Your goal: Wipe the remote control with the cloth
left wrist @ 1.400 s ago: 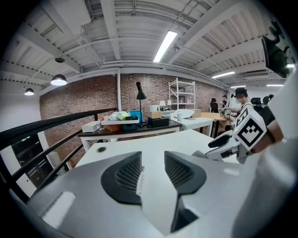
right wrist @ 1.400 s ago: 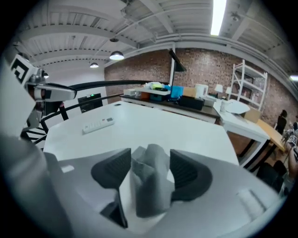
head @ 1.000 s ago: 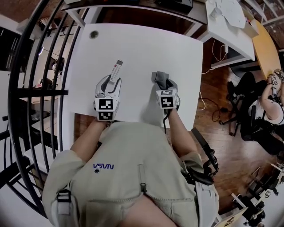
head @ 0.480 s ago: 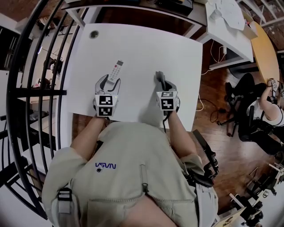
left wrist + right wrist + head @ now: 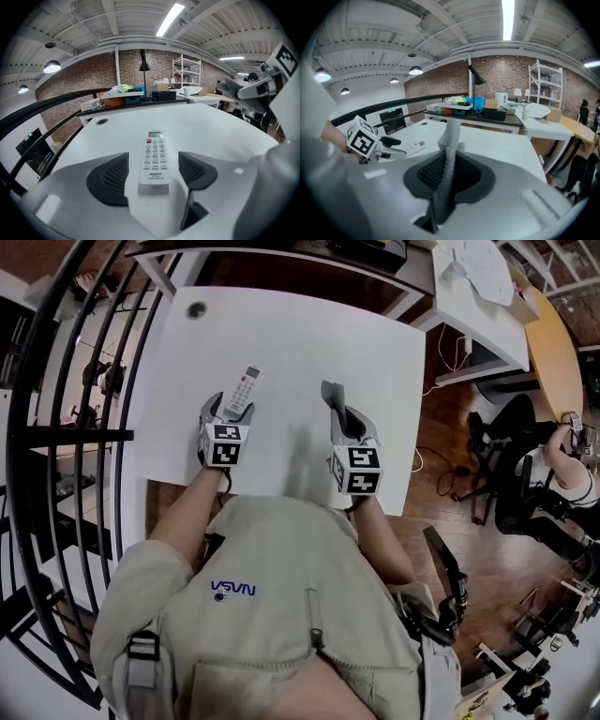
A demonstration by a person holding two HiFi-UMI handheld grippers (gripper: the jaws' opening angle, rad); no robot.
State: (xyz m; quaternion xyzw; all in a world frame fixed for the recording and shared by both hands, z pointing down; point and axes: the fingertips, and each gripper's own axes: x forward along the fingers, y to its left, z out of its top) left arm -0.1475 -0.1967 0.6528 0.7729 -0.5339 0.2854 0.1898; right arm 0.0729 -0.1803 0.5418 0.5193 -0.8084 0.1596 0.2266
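Note:
A white remote control [image 5: 243, 390] lies flat on the white table [image 5: 300, 334], left of centre. My left gripper [image 5: 228, 412] is low around its near end, and its jaws are opening. In the left gripper view the remote [image 5: 154, 157] lies between the dark pads [image 5: 110, 178] with a gap on each side. My right gripper [image 5: 342, 418] is raised above the table, shut on the grey cloth [image 5: 330, 395]. In the right gripper view the cloth [image 5: 449, 159] is pinched into a narrow upright strip between the jaws.
A round cable hole [image 5: 195, 309] sits near the table's far left corner. A black railing [image 5: 56, 427] runs along the left side. Another white desk [image 5: 478, 287] stands at the far right, and a person [image 5: 572, 456] sits beyond the table's right edge.
My right gripper closed on the cloth and lifted it off the table. My left gripper came down and forward around the remote's near end, its jaws spreading wider.

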